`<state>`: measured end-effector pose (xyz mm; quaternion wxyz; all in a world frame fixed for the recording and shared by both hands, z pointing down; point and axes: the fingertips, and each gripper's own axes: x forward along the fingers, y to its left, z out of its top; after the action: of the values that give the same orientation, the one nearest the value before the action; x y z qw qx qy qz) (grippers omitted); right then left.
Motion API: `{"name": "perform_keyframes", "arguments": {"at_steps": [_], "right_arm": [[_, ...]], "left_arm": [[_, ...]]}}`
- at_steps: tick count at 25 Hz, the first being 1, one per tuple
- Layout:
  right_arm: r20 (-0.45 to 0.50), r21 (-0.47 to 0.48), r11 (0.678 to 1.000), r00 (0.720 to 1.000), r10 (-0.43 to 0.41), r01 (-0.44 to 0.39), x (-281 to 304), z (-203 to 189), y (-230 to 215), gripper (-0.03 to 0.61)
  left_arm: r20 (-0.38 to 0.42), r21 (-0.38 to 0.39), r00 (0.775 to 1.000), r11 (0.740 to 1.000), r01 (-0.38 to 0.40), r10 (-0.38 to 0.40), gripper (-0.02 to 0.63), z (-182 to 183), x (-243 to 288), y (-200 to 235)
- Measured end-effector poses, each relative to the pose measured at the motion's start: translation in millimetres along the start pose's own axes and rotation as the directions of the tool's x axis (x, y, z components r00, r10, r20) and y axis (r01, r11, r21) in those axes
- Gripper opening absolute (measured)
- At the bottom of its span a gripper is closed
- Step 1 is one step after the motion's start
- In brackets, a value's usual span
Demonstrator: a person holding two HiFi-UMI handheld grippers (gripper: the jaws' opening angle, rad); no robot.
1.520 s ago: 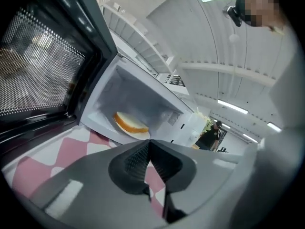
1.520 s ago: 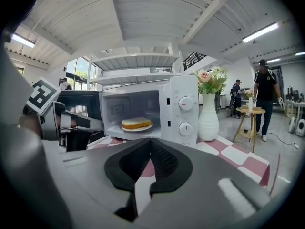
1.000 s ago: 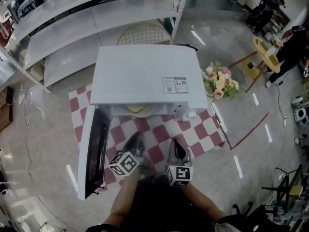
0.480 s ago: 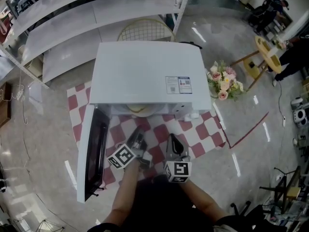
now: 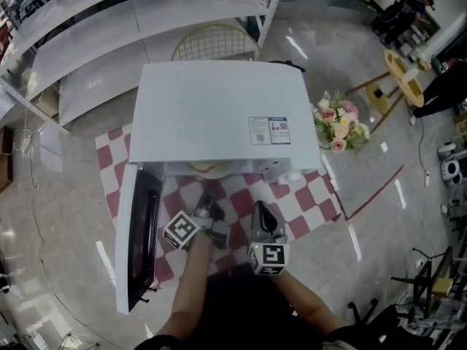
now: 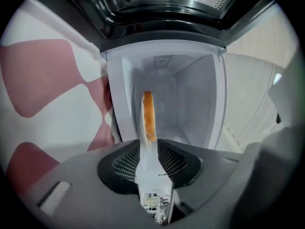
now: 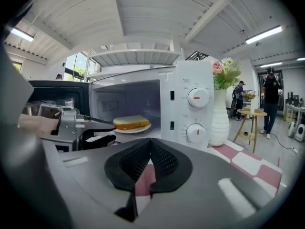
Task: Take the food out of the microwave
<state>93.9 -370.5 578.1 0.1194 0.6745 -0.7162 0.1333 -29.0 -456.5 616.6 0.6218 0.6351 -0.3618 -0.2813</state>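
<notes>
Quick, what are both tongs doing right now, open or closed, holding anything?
Left tongs: open, have just been opening, nothing between them.
Right tongs: closed, empty.

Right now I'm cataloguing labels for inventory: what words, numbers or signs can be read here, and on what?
None is legible.
Sticker on the microwave top: print too small to read.
Marks around the dials: too small.
Marker cubes: black square patterns, no words.

Your left hand-held gripper (image 5: pixel 206 208) and right hand-held gripper (image 5: pixel 261 216) are dark grey — each with a black-and-white marker cube; your top is black.
</notes>
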Motion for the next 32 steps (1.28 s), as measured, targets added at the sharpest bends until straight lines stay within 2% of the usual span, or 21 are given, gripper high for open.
{"name": "perform_keyframes", "arguments": {"at_steps": [5,14,20,22,26,31,32], "right_arm": [[-0.019,-0.003,1.000,1.000,-0.012,0.012,0.9,-6.2,-4.3,0.000],[-0.037,-0.014,1.000,0.999,-0.011,0.011,3.3,-10.9,-6.5,0.000],[-0.054,-0.022,1.000,0.999,-0.005,0.004,5.9,-15.4,-8.8,0.000],[-0.061,-0.027,1.000,0.998,-0.007,0.005,5.8,-18.1,-10.4,0.000],[-0.065,-0.030,1.000,0.998,-0.006,0.004,5.7,-18.8,-11.2,0.000],[-0.068,-0.027,1.000,0.998,-0.015,0.013,5.6,-19.9,-13.2,0.000],[-0.068,-0.028,0.999,0.998,-0.016,0.014,5.3,-20.1,-13.3,0.000]], "left_arm": [[0.009,-0.056,1.000,0.998,-0.002,0.002,0.155,1.8,12.9,4.6],[0.002,-0.083,0.999,0.996,-0.038,0.038,0.158,3.2,26.2,11.8],[-0.002,-0.104,1.000,0.995,-0.007,0.007,0.158,5.0,32.5,10.3],[-0.002,-0.119,1.000,0.993,-0.006,0.006,0.149,6.0,34.6,12.0],[0.003,-0.131,1.000,0.991,-0.019,0.020,0.089,7.7,35.6,15.9],[0.012,-0.153,1.000,0.988,-0.015,0.017,0.086,7.5,35.5,15.6],[0.017,-0.154,1.000,0.988,-0.009,0.011,0.061,8.3,35.5,14.5]]}}
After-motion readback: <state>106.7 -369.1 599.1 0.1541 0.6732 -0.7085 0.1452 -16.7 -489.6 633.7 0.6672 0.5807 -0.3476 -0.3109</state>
